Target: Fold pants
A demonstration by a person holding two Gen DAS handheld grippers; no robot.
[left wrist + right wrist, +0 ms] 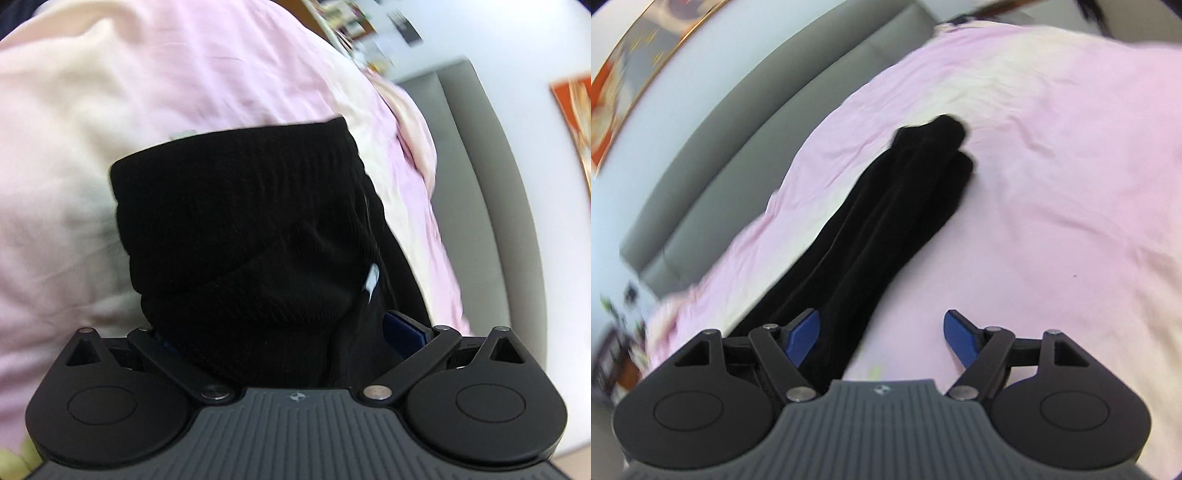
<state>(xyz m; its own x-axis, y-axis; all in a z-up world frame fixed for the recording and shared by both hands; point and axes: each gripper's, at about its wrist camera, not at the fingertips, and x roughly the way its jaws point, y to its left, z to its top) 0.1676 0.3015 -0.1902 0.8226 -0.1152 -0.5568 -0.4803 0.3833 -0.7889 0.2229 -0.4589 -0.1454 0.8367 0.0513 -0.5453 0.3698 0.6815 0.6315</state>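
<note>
The black pants (251, 236) fill the middle of the left wrist view, waistband end up, with a small white tag on the right side. My left gripper (288, 343) has its fingers spread wide, and the black cloth bunches between them and covers the left pad; whether it holds the cloth I cannot tell. In the right wrist view the pants (886, 214) lie as a long narrow strip across the pink bed sheet (1052, 184). My right gripper (882, 339) is open, its blue pads apart, with the near end of the pants by the left pad.
A grey padded headboard (746, 140) runs along the far edge of the bed, with a white wall and an orange framed picture (613, 96) behind. The sheet (74, 147) has pink and cream patches and light wrinkles.
</note>
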